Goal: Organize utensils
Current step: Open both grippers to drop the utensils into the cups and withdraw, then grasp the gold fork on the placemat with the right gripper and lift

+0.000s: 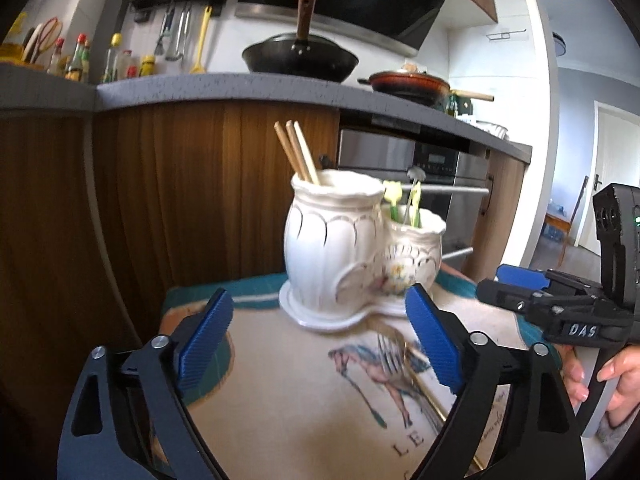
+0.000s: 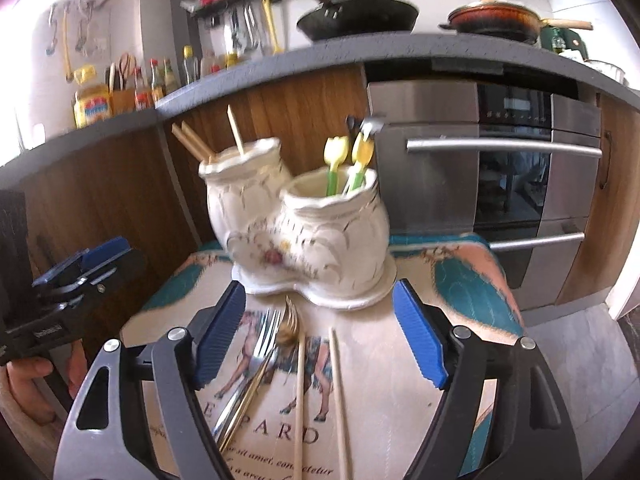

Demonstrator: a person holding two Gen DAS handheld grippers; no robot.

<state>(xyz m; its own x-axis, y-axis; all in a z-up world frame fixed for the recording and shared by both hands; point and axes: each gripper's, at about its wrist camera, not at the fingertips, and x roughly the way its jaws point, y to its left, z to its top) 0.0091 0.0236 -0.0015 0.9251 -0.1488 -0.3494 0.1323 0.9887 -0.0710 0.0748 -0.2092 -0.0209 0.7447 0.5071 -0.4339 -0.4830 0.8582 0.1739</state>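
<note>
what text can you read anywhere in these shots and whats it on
"DAS": label on the right tongs.
"LE": printed cloth, left wrist view.
"PARD", then "sit amet, consectetur": same cloth, right wrist view.
Label on the left tongs, oven display, bottle labels: too blurred.

Fork (image 2: pixel 262 344), spoon (image 2: pixel 289 326) and two chopsticks (image 2: pixel 299 392) lie on the mat (image 2: pixel 400 360) before the double-pot holder (image 2: pixel 304 240).

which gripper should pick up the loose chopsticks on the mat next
Probably the right gripper: it is open, with both loose chopsticks between its fingers. The left gripper sees only the forks.
</note>
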